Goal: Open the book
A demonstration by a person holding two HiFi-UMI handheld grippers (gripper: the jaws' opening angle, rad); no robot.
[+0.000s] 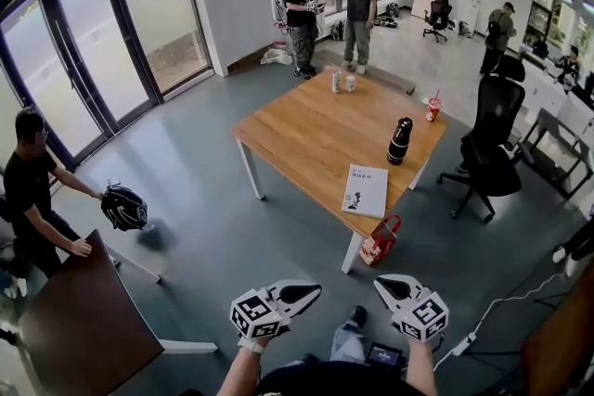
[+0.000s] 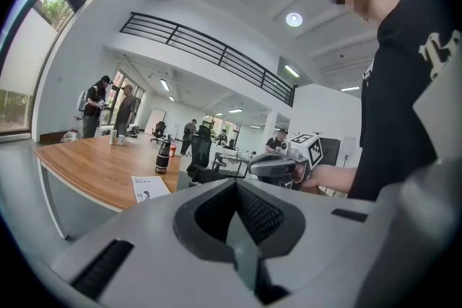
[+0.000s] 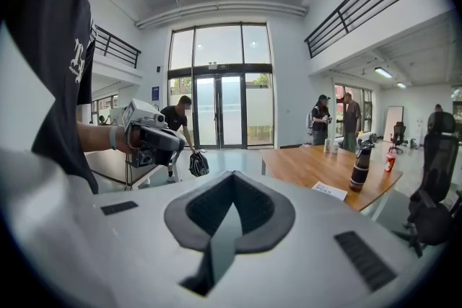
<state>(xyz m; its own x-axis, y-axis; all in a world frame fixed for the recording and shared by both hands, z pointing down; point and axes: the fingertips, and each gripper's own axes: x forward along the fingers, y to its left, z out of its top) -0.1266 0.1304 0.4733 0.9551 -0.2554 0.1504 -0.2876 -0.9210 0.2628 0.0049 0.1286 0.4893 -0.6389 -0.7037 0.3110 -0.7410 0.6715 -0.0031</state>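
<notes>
Two tools, both empty: right tool (image 1: 390,287) closed; left tool (image 1: 304,295) seemingly closed as well. One book (image 1: 366,190), shut, flat on the wooden surface (image 1: 306,134) near its edge, well ahead of both tools, slightly nearer the right tool. One black bottle (image 1: 399,141), upright, beyond the book.

The book (image 1: 366,190) lay closed and flat on the wooden bench (image 1: 306,134), front cover up, close to the near edge and just short of the corner there. It was thin, with a white cover carrying a few lines of dark print and a small dark figure. It sat slightly askew to the bench edge, with nothing resting on it or touching it.
</notes>
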